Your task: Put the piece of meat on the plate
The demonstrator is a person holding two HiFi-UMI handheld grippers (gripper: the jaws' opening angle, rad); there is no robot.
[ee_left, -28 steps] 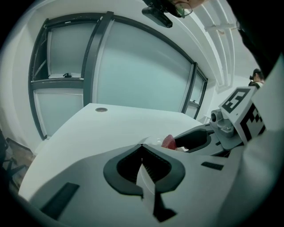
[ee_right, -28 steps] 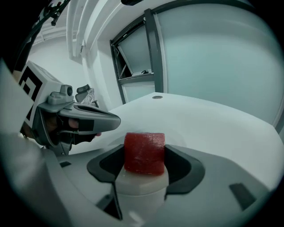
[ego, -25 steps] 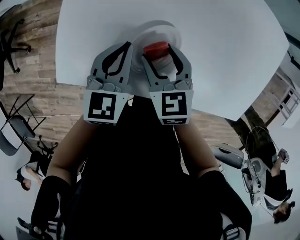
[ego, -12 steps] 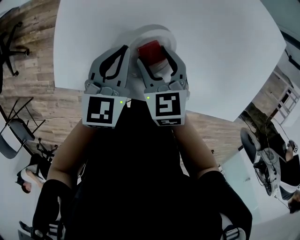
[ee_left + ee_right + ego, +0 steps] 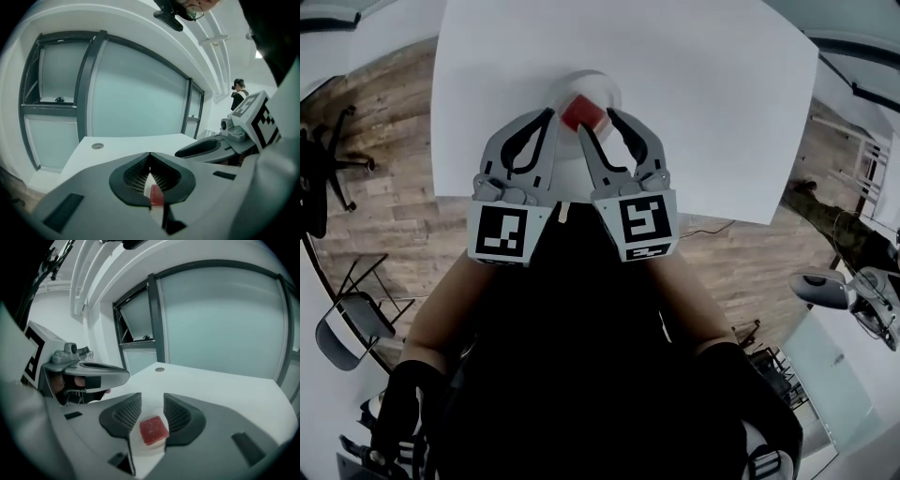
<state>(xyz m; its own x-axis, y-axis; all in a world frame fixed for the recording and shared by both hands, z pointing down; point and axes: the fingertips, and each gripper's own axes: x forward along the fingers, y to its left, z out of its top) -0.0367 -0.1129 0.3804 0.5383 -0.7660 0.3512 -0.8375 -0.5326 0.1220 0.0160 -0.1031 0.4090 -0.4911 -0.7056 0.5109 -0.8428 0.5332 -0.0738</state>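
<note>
The piece of meat (image 5: pixel 579 113), a red square slab, lies on the small white plate (image 5: pixel 602 85) at the near side of the white table (image 5: pixel 712 103). Both grippers hover above the plate, side by side. My left gripper (image 5: pixel 551 116) is shut, its tips meeting with nothing between them; the meat (image 5: pixel 156 196) shows through the gap below them. My right gripper (image 5: pixel 596 122) is open and its jaws are closing. From its own view the meat (image 5: pixel 153 430) appears between the pads (image 5: pixel 123 414), but it rests on the plate (image 5: pixel 145 452) beneath, untouched.
A round grommet (image 5: pixel 160 369) sits in the tabletop near the far edge. Wooden floor (image 5: pixel 384 187) surrounds the table, with chairs (image 5: pixel 337 328) to the left. A person (image 5: pixel 240 91) stands by the glass wall in the distance.
Both grippers have lifted up and away from the plate. The right jaws have narrowed. The meat stays on the plate.
</note>
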